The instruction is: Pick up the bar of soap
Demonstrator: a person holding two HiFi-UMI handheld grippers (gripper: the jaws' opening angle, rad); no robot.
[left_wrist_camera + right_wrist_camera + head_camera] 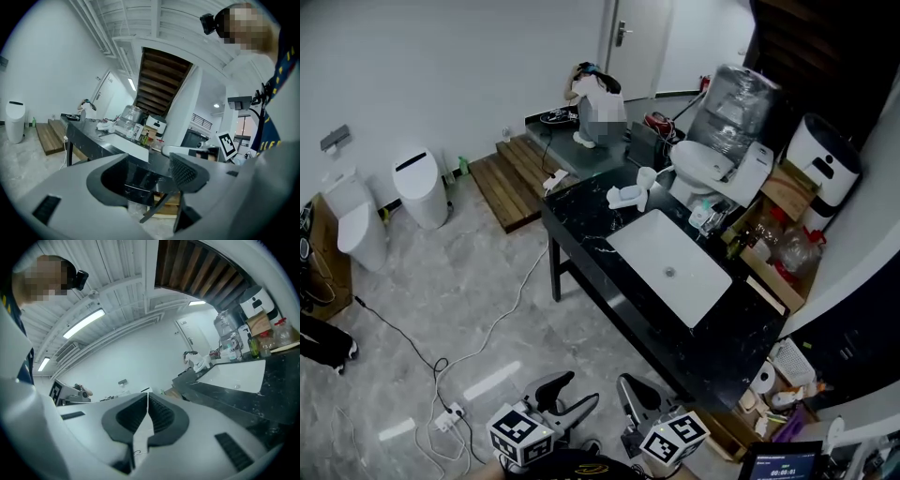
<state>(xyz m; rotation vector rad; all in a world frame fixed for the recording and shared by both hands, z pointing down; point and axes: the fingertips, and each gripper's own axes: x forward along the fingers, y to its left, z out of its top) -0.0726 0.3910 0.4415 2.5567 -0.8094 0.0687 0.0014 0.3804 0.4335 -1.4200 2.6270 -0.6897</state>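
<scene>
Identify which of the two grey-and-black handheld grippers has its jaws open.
The left gripper: its jaws stand wide apart with nothing between them, whereas the right gripper has its jaws pressed together.

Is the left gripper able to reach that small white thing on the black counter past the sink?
Probably not from here. The left gripper, open and empty, hangs short of the near end of the black marble counter; the small white thing lies beyond the white sink. Nothing visibly blocks it.
</scene>
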